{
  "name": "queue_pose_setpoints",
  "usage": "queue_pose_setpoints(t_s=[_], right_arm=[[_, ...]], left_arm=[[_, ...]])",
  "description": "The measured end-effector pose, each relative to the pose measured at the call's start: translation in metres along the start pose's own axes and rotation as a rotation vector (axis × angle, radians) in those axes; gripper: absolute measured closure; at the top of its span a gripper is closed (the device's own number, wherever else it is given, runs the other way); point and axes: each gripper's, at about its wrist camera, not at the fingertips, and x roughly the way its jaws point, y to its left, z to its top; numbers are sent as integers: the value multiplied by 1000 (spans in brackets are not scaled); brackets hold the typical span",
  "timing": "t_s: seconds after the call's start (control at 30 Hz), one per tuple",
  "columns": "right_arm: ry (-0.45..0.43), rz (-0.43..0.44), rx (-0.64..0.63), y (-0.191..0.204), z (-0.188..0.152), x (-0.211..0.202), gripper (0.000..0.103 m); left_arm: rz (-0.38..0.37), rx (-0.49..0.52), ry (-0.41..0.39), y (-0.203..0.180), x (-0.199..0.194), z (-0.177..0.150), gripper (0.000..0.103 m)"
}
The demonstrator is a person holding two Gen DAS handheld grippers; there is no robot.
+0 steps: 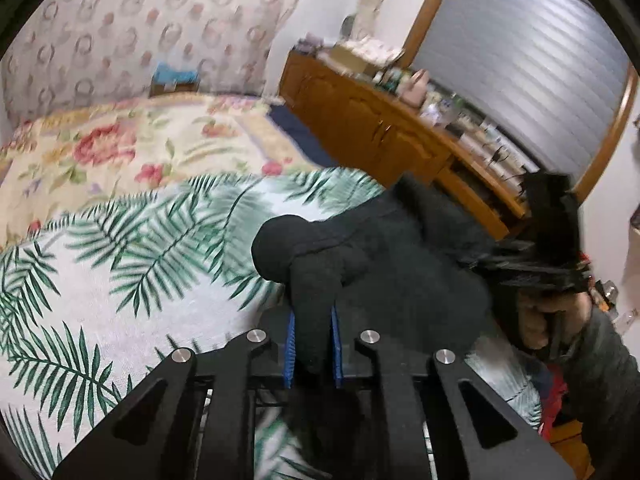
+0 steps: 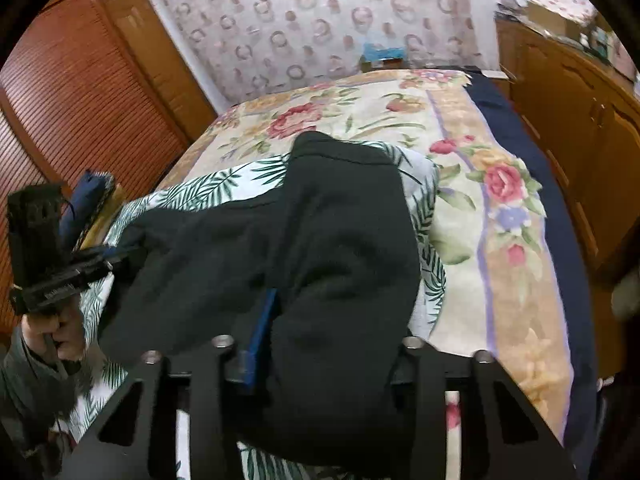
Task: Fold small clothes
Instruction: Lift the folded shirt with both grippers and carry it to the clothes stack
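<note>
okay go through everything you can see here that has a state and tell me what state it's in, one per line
Left tool: shut on the dark garment.
Right tool: holding the dark garment, which drapes over it.
Dark garment: lifted, bunched, not yet folded.
Leaf-print cloth: spread over the bed.
Wooden cabinet: doors closed.

Garment: dark fleece garment [image 2: 320, 240], bunched and draped over the near linkage, spreading left and far.
Right gripper [image 2: 312, 340]: closed on the fleece; one blue pad [image 2: 262, 336] visible, the other hidden under cloth.
Left gripper [image 2: 116, 258]: at far left, held by a hand [image 2: 60, 332], tips at the garment's left edge; grip unclear.
Underneath: palm-leaf sheet [image 2: 224, 184] on a floral bedspread [image 2: 480, 200].
Left: louvred wooden doors [image 2: 80, 92].
Right: wooden cabinet [image 2: 580, 128].
</note>
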Motion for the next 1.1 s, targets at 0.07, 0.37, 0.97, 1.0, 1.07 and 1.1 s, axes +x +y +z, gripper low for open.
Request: queue_pose_setpoints(t_s=[0.07, 0.37, 0.97, 1.0, 1.07, 1.1], right_arm=[[-2, 3, -15, 3, -3, -3, 75], [-95, -19, -96, 36, -9, -18, 79], [-191, 154, -350, 176, 38, 18, 79], [-196, 172, -366, 189, 46, 24, 79], [-205, 204, -404, 212, 62, 35, 79], [-212, 218, -427, 224, 71, 41, 79]], left_arm=[[-14, 21, -34, -11, -14, 3, 89], [-17, 84, -124, -30, -71, 3, 89], [222, 8, -329, 56, -232, -15, 89], [242, -4, -345, 63, -243, -17, 89], [285, -27, -378, 78, -265, -21, 89], [306, -37, -393, 85, -275, -24, 89]])
